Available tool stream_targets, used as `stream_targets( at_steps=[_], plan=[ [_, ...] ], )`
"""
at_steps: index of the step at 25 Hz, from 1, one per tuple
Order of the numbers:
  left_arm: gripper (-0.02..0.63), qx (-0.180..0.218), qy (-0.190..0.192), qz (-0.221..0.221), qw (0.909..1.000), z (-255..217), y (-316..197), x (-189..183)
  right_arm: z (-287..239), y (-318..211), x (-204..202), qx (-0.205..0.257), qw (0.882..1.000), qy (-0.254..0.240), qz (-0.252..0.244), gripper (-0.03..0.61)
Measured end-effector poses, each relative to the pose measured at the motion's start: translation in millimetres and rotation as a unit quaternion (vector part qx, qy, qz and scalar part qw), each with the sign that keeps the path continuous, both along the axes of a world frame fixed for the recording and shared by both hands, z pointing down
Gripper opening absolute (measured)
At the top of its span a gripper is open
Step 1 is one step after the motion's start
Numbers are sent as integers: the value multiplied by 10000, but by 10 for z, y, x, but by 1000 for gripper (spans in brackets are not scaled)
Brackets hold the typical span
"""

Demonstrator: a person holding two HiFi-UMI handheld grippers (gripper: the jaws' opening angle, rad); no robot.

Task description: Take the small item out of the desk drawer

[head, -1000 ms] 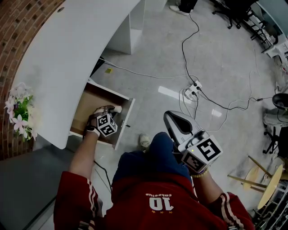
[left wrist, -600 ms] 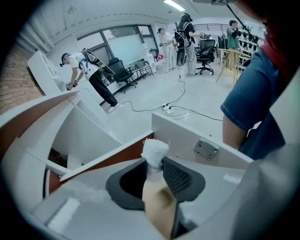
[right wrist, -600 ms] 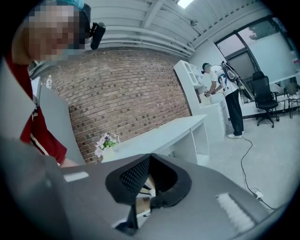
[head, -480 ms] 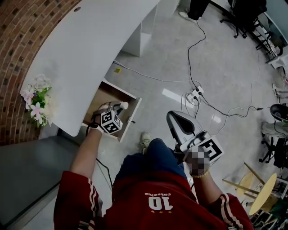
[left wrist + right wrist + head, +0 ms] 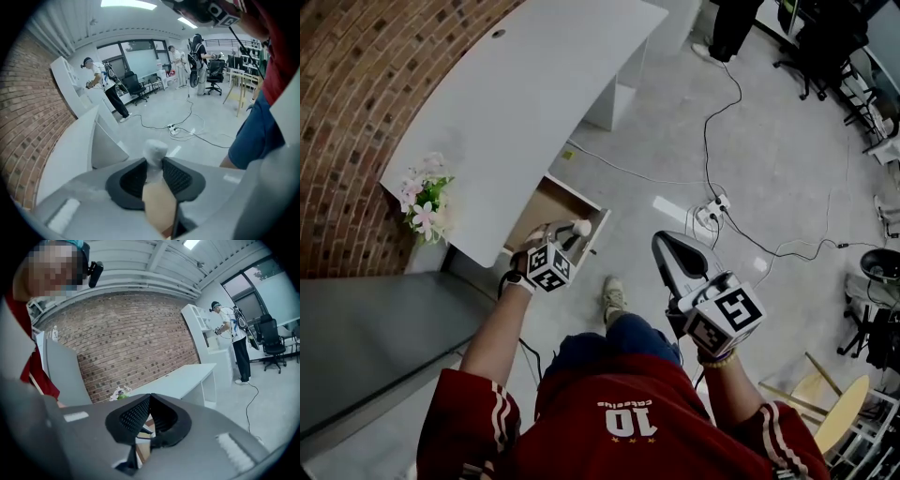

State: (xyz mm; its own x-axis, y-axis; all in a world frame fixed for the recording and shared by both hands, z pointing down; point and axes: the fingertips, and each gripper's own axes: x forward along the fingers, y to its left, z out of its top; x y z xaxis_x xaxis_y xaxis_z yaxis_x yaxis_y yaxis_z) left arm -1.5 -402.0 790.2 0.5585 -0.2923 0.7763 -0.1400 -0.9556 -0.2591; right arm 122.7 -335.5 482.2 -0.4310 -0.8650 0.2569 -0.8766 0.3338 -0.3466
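The white curved desk (image 5: 534,103) has its wooden drawer (image 5: 546,208) pulled open. My left gripper (image 5: 570,234) hangs above the drawer's front, shut on a small whitish item (image 5: 581,227). In the left gripper view that small item (image 5: 155,149) sticks up between the two black pads (image 5: 177,177), and the left gripper (image 5: 153,163) points out over the floor. My right gripper (image 5: 660,244) is held to the right over the floor, away from the drawer. Its jaw tips meet in the right gripper view, with nothing between them (image 5: 150,397).
Pink and white flowers (image 5: 424,202) stand at the desk's left end by the brick wall (image 5: 356,103). A power strip (image 5: 711,202) with trailing cables lies on the floor. A grey panel (image 5: 366,337) is at the left. People (image 5: 101,86) and office chairs (image 5: 133,86) are further off.
The left gripper has lifted out of the drawer with the small item in its jaws. The right gripper has risen too, and the desk and floor look further below.
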Motion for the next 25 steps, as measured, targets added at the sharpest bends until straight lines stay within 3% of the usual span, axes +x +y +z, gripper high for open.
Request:
stream_targets(
  at_steps=[8,17,20,25],
  plan=[
    [121,56,716,-632,9954,-988,122,-91,-579,1,-128,317,9993,-31,-179,3],
    [121,134,1622,-1347,9774,-1911,488,-327,-872,296,-408,574,9978,72,-316,2],
    [121,151,1975,-1534,9681,-2229,652,-442,-927,428,-556,595,9974,90,-408,3],
    [121,126,2627,-1964,9446,-2784,927,-738,-1119,652,-819,750,9956,150,-539,3]
  ],
)
